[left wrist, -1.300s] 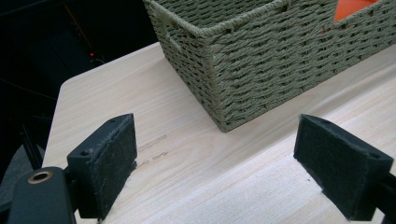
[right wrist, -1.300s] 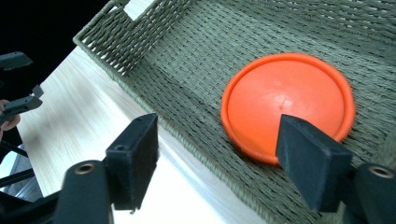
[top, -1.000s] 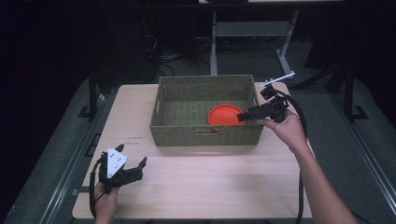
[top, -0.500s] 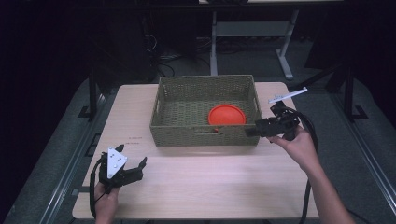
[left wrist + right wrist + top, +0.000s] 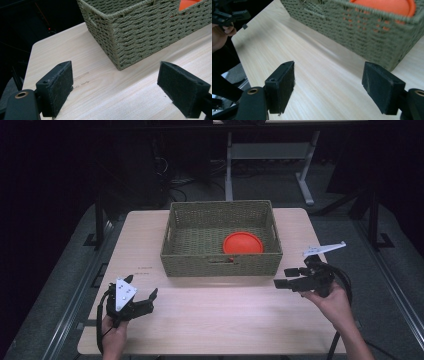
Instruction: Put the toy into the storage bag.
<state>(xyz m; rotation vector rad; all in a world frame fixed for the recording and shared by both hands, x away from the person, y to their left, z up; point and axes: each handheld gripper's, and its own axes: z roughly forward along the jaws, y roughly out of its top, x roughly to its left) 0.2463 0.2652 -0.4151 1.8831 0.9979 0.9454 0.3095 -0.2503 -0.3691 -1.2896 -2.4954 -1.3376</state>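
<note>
A green woven basket [image 5: 221,265] stands at the middle back of the light wooden table [image 5: 220,320]. An orange plate [image 5: 242,243] lies inside it at the right. My right gripper [image 5: 282,278] hovers in front of the basket's right corner, jaws open and empty, pointing left. In the right gripper view the basket [image 5: 362,27] and the orange plate [image 5: 387,6] are ahead of the pads [image 5: 283,85]. My left gripper [image 5: 142,292] rests low at the front left, open and empty. The left gripper view faces the basket's corner [image 5: 140,32].
The table's front half is bare wood. Dark floor, metal rails and a desk frame [image 5: 265,155] surround the table. In the right gripper view the other hand and its gripper [image 5: 227,17] appear at the far left.
My right gripper has come away from over the basket's right side, moving toward the front and down to the table's right. The left gripper has stayed put.
</note>
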